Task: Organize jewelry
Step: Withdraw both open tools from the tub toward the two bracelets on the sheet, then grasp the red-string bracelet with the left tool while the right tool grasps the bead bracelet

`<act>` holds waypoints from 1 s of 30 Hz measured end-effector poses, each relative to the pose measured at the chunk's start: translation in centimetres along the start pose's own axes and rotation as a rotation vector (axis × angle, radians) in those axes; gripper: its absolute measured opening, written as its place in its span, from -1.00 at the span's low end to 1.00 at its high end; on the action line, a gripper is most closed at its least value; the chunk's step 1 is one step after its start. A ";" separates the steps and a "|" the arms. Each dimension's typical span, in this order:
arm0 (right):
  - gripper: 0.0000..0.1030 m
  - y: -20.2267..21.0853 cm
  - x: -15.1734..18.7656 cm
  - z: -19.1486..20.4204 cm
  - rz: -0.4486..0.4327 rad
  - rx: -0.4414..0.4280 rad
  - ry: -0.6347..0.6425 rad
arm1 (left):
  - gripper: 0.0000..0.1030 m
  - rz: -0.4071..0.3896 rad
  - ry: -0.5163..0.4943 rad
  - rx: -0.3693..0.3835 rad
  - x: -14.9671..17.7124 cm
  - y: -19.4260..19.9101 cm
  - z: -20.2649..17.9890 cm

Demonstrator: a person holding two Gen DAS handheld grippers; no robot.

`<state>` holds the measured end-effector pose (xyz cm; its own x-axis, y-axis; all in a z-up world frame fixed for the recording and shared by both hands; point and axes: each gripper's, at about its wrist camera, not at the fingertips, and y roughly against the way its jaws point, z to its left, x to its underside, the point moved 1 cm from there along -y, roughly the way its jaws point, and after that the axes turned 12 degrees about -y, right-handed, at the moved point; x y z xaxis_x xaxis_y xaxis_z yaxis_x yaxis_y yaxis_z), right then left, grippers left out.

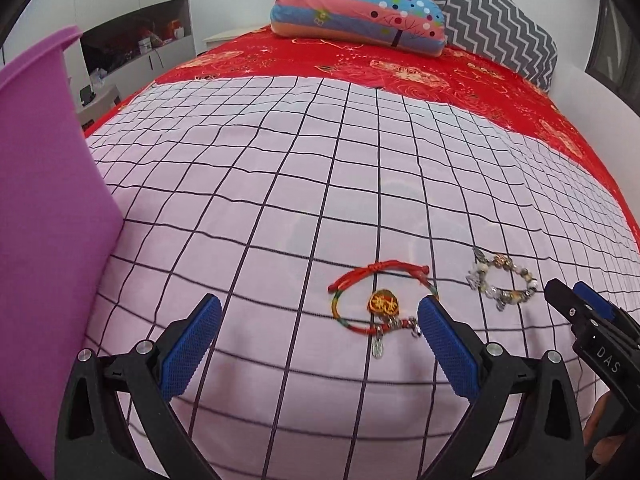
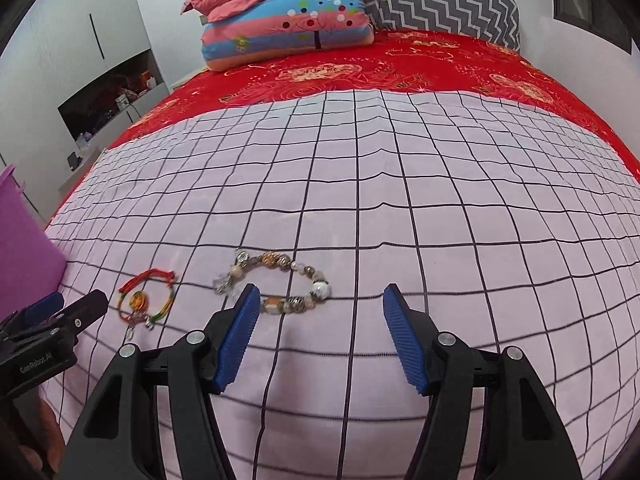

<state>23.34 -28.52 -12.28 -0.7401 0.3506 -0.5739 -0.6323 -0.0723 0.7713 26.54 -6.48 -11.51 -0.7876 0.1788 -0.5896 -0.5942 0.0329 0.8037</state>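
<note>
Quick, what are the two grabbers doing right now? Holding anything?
Left gripper: open, holding nothing; the red cord bracelet lies just ahead.
Right gripper: open, holding nothing; the beaded bracelet lies just ahead.

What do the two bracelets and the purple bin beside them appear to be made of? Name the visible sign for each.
Red bracelet: braided cord, matte, with knotted ends; its gold charm looks like shiny metal or plastic.
Beaded bracelet: glossy beads, probably glass or imitation pearl with silvery metal spacers, judging by their glints.
Purple bin: likely moulded plastic, with a smooth, even wall and rolled rim.
</note>
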 end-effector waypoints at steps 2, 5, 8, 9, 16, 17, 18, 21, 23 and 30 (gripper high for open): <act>0.19 -0.8 -0.5 0.0 -0.001 0.007 -0.004 | 0.88 -0.001 -0.002 -0.002 -0.3 -0.7 -0.1; 0.19 -1.8 -0.8 0.0 0.003 0.023 0.005 | 0.88 -0.002 -0.005 -0.002 -0.7 -1.6 -0.2; 0.19 -2.6 -0.8 0.0 0.017 0.036 0.007 | 0.88 0.003 -0.004 0.001 -0.9 -2.3 -0.4; 0.19 -2.8 -0.7 -0.1 0.021 0.041 0.007 | 0.88 0.005 -0.004 0.006 -0.9 -2.4 -0.4; 0.19 -3.8 -0.5 0.0 0.040 0.057 0.020 | 0.88 0.017 -0.013 0.000 -0.9 -3.4 -0.7; 0.19 -3.8 -0.4 -0.1 0.042 0.059 0.019 | 0.88 0.022 -0.011 0.001 -0.9 -3.6 -0.8; 0.19 -3.9 -0.4 -0.2 0.047 0.061 0.016 | 0.88 0.027 -0.008 0.003 -0.9 -3.8 -0.8; 0.19 -4.1 -0.3 -0.3 0.053 0.059 0.019 | 0.88 0.036 -0.007 0.007 -1.0 -4.3 -0.9; 0.19 -4.3 -0.2 -0.3 0.055 0.066 0.033 | 0.88 0.047 -0.013 0.004 -1.0 -4.8 -1.2; 0.19 -4.8 0.4 0.0 0.048 0.094 0.065 | 0.89 0.062 -0.070 -0.045 -0.9 -5.9 -2.7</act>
<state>26.08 -28.00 -16.26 -0.7844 0.2871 -0.5498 -0.5736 0.0013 0.8191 30.28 -9.48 -15.93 -0.8108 0.2478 -0.5303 -0.5524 -0.0246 0.8332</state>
